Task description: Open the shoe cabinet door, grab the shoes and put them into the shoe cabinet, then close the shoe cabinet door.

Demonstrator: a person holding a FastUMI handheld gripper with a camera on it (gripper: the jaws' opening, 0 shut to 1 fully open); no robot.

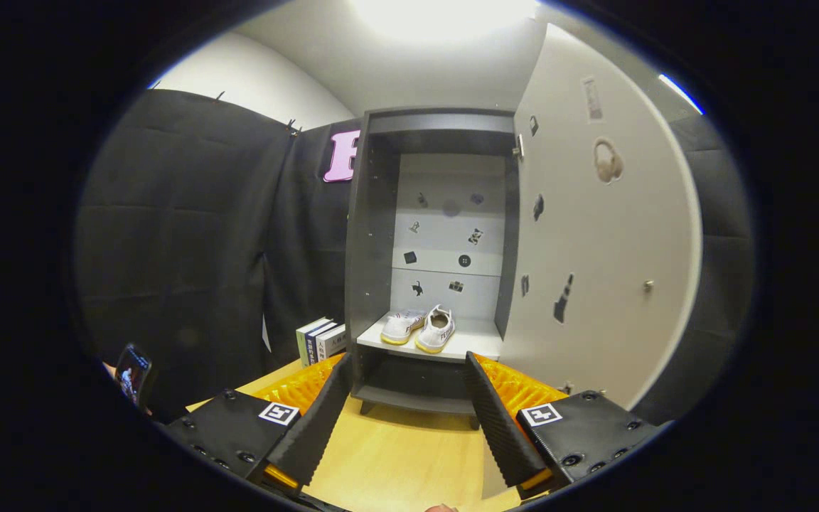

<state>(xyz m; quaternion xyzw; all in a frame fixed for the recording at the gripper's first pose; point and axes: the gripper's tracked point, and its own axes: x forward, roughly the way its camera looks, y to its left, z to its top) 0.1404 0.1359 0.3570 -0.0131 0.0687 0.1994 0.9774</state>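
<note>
The dark grey shoe cabinet (374, 235) stands ahead on the wooden table, its white door (601, 235) swung wide open to the right. A pair of white shoes with yellow soles (420, 328) rests on the cabinet's pale shelf (477, 343), the left shoe lying slightly askew against the right one. My gripper (406, 419) hangs back from the cabinet, low over the table, open with nothing between its fingers. The shoes lie beyond the fingertips, well apart from them.
Several books (320, 340) stand upright left of the cabinet against the black cloth wall. A hand holds a phone (132, 371) at the far left. The wooden table (395, 455) stretches between me and the cabinet. A small knob (648, 286) sticks out of the open door.
</note>
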